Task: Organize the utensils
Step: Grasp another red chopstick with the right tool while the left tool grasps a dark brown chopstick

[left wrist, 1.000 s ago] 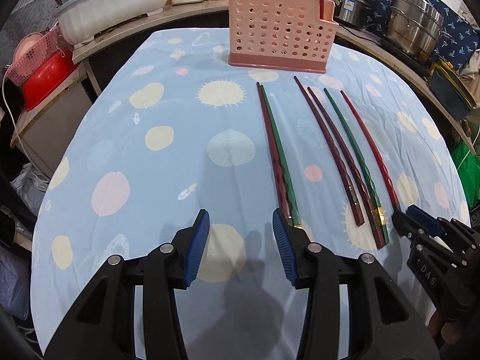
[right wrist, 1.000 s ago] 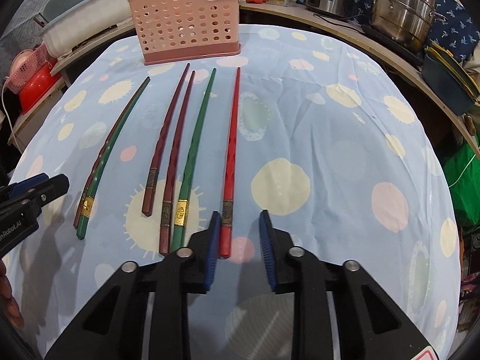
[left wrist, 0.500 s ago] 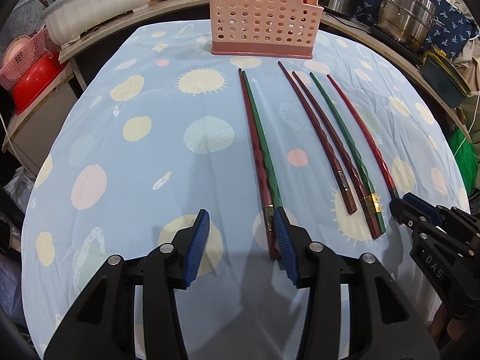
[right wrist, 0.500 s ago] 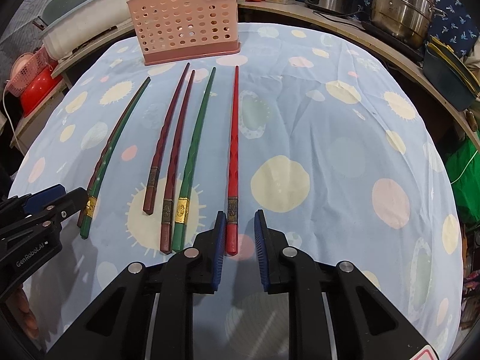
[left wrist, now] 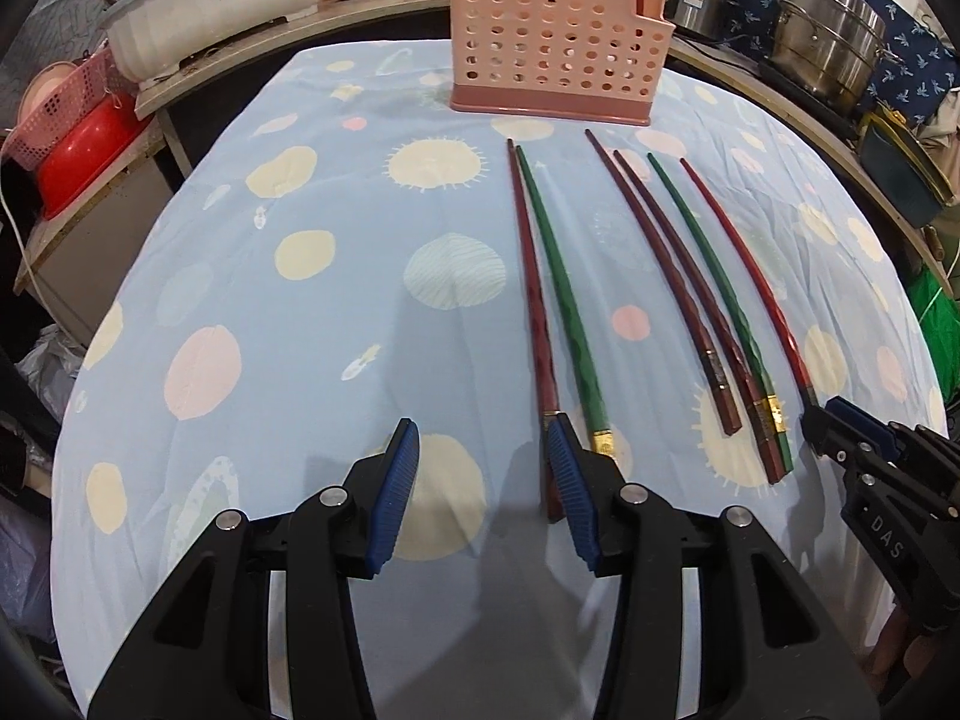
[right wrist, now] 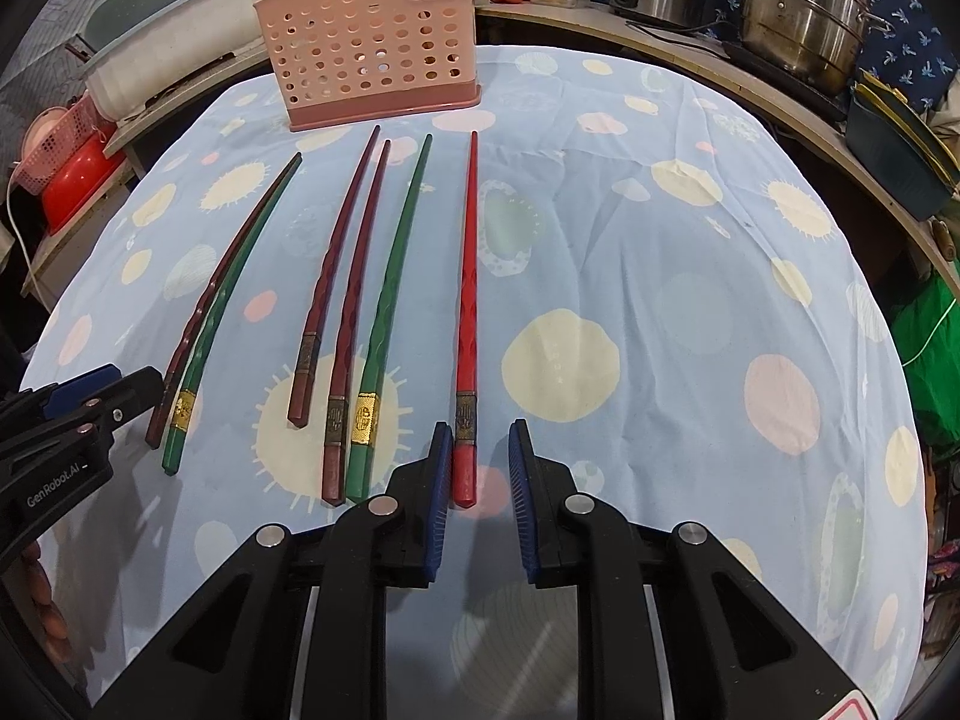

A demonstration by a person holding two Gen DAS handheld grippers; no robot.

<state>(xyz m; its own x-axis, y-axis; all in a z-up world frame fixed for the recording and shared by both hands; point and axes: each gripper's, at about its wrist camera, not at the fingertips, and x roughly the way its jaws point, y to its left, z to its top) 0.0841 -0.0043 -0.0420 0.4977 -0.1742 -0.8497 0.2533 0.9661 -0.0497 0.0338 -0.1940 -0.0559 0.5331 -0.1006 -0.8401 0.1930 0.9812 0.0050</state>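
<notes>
Meanwhile both views sit closer to the chopstick butts vs a sec ago: right gripper (right wrist: 477,465) open, straddling the red chopstick (right wrist: 466,324), not yet pinching; left gripper (left wrist: 480,471) open beside the maroon/green pair (left wrist: 555,312). All front of pink holder (right wrist: 372,54). Print: "GenRobot.AI", "DAS".

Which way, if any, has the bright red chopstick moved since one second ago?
No. The bright red chopstick has not moved: its thick end lies on the same pink spot of the tablecloth.
</notes>
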